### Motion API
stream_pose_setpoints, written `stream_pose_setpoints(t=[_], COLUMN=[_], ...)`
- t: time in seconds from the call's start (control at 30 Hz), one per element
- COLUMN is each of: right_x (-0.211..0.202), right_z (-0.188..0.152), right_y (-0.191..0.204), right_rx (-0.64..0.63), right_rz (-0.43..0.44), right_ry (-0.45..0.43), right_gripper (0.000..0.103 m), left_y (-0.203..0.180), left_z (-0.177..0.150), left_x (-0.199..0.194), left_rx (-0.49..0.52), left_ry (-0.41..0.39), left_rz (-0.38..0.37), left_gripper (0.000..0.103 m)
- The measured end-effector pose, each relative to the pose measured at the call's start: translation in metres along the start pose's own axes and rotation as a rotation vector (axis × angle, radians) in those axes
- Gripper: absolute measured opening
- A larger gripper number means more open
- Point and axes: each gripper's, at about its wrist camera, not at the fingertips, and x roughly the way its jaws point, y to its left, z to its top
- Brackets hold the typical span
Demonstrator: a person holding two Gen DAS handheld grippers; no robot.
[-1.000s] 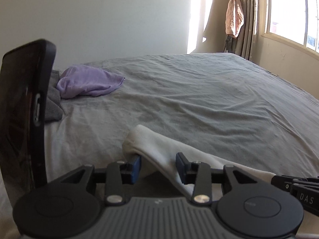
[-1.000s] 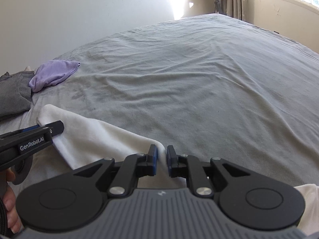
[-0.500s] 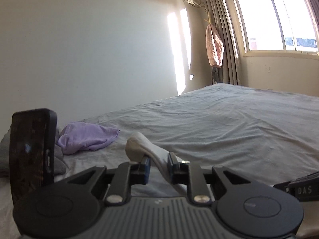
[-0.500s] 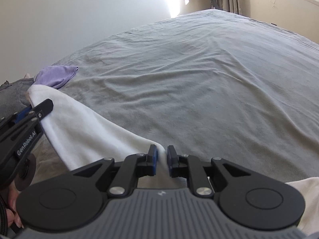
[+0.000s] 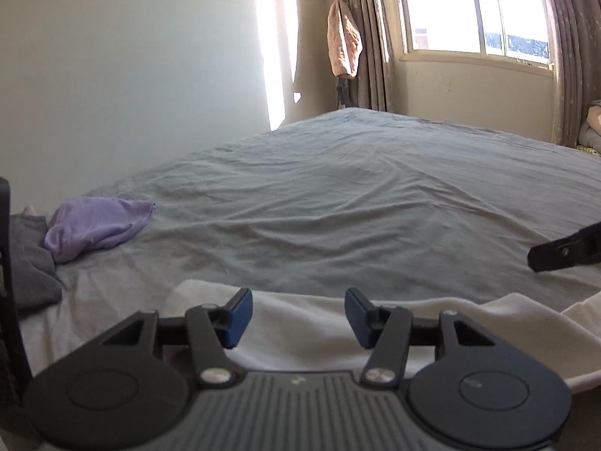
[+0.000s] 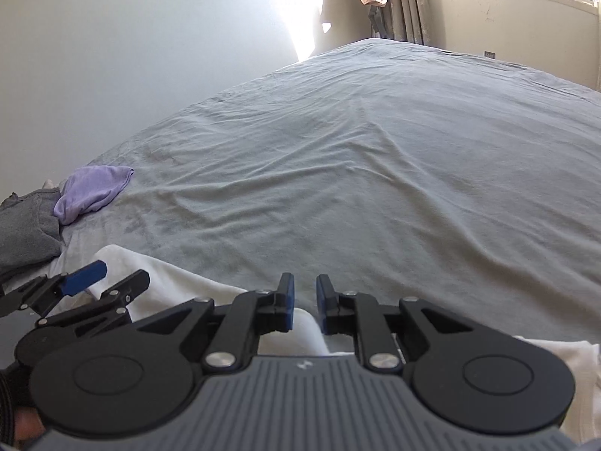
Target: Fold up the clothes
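Observation:
A white garment (image 5: 308,338) lies folded along the near edge of the grey bed (image 5: 375,206). My left gripper (image 5: 298,308) hovers just over it, jaws opening wide, and the blue pads (image 5: 236,315) do not touch the cloth. In the right wrist view the same white garment (image 6: 169,285) runs under my right gripper (image 6: 304,297). Its jaws are opening too; cloth sits low between them with a gap at each pad. The left gripper (image 6: 112,280) shows at the left of that view. One right finger (image 5: 556,255) pokes in at the right edge of the left wrist view.
A crumpled purple cloth (image 5: 94,225) and a grey garment (image 5: 30,270) lie at the bed's left side. A dark phone-like slab (image 5: 5,263) stands at the left edge. A pink cloth (image 5: 343,45) hangs by the curtains and window behind.
Both grippers have let go of the white garment, which has dropped from a raised fold to lie flat. Both pairs of jaws have widened. The right gripper has risen.

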Motion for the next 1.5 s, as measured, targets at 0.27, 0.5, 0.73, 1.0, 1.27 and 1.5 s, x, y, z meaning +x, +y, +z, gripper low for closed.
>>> stream_pose_setpoints(t=[0.27,0.5,0.73,1.0,1.27,1.5], right_x=[-0.037,-0.019,0.001,-0.016,-0.008,-0.072], right_z=[-0.010,-0.024,-0.028,-0.044,-0.041,-0.045], right_y=[-0.075,-0.094,-0.082,-0.074,-0.070,-0.101], right_rx=[0.015,-0.095,-0.203,-0.224,-0.194,0.015], right_rz=[-0.230,-0.312,-0.209,-0.380,-0.432,-0.442], right_ry=[0.035,0.125,0.194,-0.013,0.002,-0.079], right_gripper=[0.049,0.052,0.041,0.008,0.027,0.045], left_y=[-0.013,-0.018,-0.020,-0.021,-0.021,-0.035], left_z=[-0.007,-0.014,-0.017,-0.019,-0.016,-0.015], left_x=[-0.003,0.005,0.006,0.006,0.002,-0.016], left_rx=[0.058,0.091,0.099,0.107,0.116,0.175], left_ry=[-0.027,0.028,0.033,0.031,0.009,-0.065], left_rz=[-0.002,-0.037,-0.029,-0.015,-0.003,-0.116], left_gripper=[0.053,0.054,0.054,0.058,0.060,0.059])
